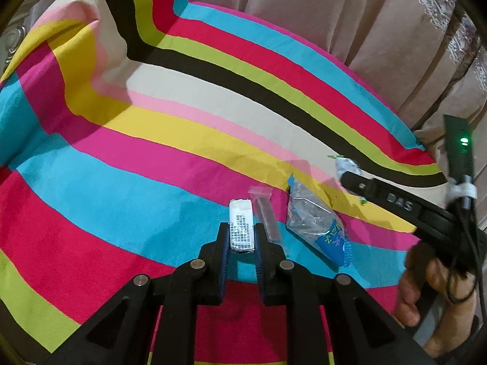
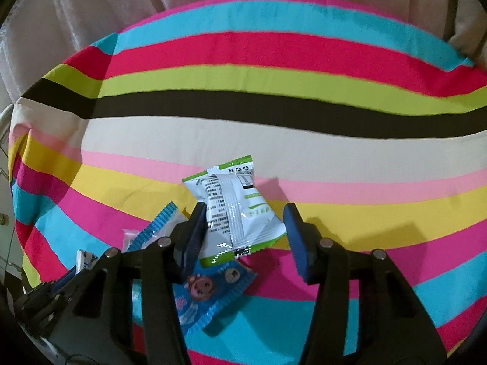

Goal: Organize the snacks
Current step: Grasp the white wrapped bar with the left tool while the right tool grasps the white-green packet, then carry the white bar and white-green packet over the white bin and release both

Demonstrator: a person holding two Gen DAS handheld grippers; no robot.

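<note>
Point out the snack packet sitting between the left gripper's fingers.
The small white bar with printed text; the clear stick packet and blue-ended bag lie off to its right.

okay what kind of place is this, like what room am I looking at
Probably a home, perhaps a bedroom or living room, though I can't be sure. A soft surface under a bright striped cloth serves as the work area, draped beige curtains hang behind it, and small snack packets like the white and green packet lie on it.
</note>
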